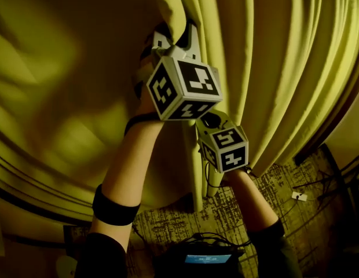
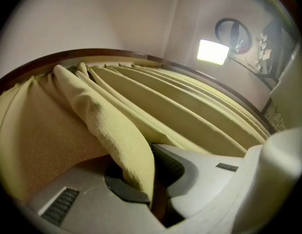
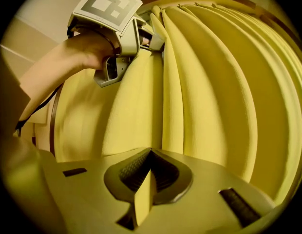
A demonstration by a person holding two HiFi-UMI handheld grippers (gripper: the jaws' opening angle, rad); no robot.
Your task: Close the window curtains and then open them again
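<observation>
Yellow-green curtains [image 1: 272, 68] across nearly the whole head view: broad, smooth cloth from 8 to 11 o'clock, deep upright pleats from 12 to 3 o'clock. Pale wall [image 2: 92, 18] above the cloth in the left gripper view, with a dark wooden rail [image 2: 117, 51] arching over the pleat tops. Patterned carpet [image 1: 284, 184] from 4 to 6 o'clock in the head view, below the hem. Dark device with a lit blue screen [image 1: 207, 258] at 6 o'clock, looped cables [image 1: 209, 236] just above it, a small white item [image 1: 299, 196] on the carpet at 4 o'clock. Bright lit rectangle [image 2: 212, 51] at 1 o'clock in the left gripper view, a round dark-rimmed object [image 2: 233, 31] just beside it; nature of neither determined.

Left gripper [image 2: 152, 179] raised at the centre of the head view, buried in the cloth. Fingers clamped on a thick folded edge of curtain, the fold running off to 10 o'clock toward the rail. Same gripper at 11 o'clock in the right gripper view, a hand [image 3: 87, 50] wrapped round its grip.

Right gripper [image 3: 142, 191] at 5 o'clock of the left one in the head view, near but apart. Fingers pinching a thin upright curtain edge, pleats rising beyond to 12 o'clock.
</observation>
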